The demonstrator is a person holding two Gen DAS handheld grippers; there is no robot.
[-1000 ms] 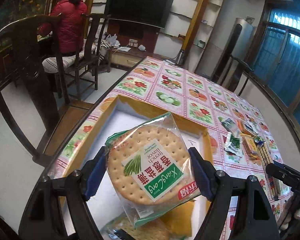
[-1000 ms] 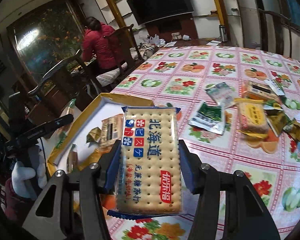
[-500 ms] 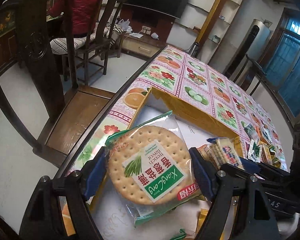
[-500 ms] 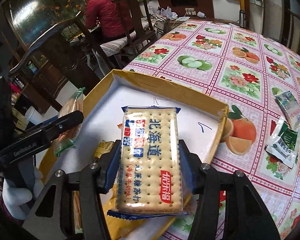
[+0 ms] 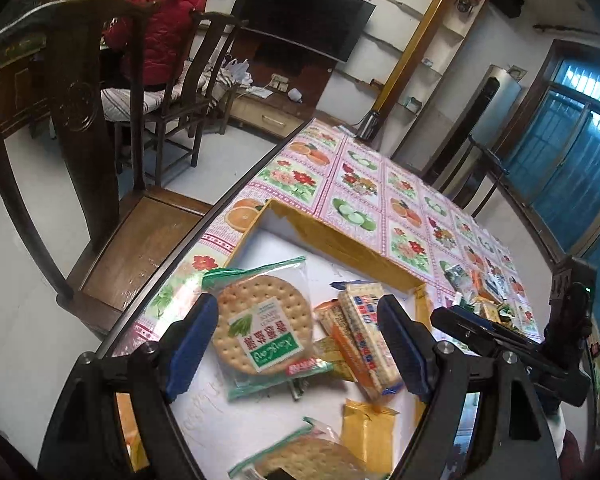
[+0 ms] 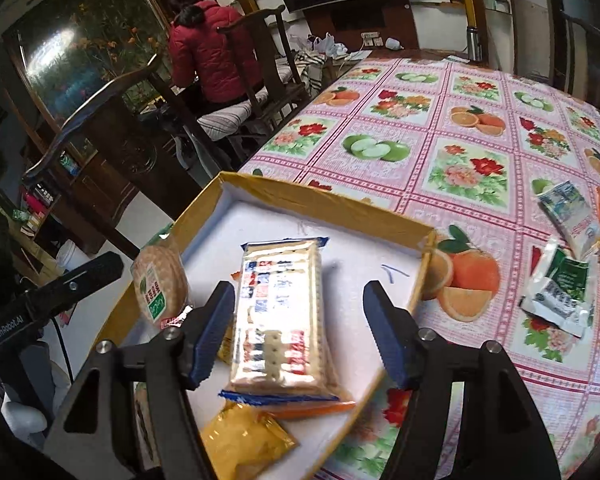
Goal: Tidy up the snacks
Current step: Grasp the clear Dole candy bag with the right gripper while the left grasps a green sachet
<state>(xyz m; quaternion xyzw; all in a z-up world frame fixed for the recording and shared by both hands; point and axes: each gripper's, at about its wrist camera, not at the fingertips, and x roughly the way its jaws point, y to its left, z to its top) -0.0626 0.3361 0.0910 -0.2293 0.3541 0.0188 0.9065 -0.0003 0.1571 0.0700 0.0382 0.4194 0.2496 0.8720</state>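
Yellow-walled, the white-floored box (image 6: 324, 196) on the flowered tablecloth (image 6: 472, 140) already held several packets, while a scatter of loose snacks (image 6: 560, 292) waited outside it. My right gripper (image 6: 299, 328) was opening, dropping the rectangular cracker pack (image 6: 282, 312) it had clamped a second ago. My left gripper (image 5: 296, 346) stood wide, no longer pinching the round cracker pack (image 5: 262, 332), now lying in the box.

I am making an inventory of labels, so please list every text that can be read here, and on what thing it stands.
"GenRobot.AI": on the left gripper, along its side.
"XiangLong": upside down, on the round cracker pack.
Rectangular cracker pack: print blurred, not readable.
Loose packets: print too small to read.
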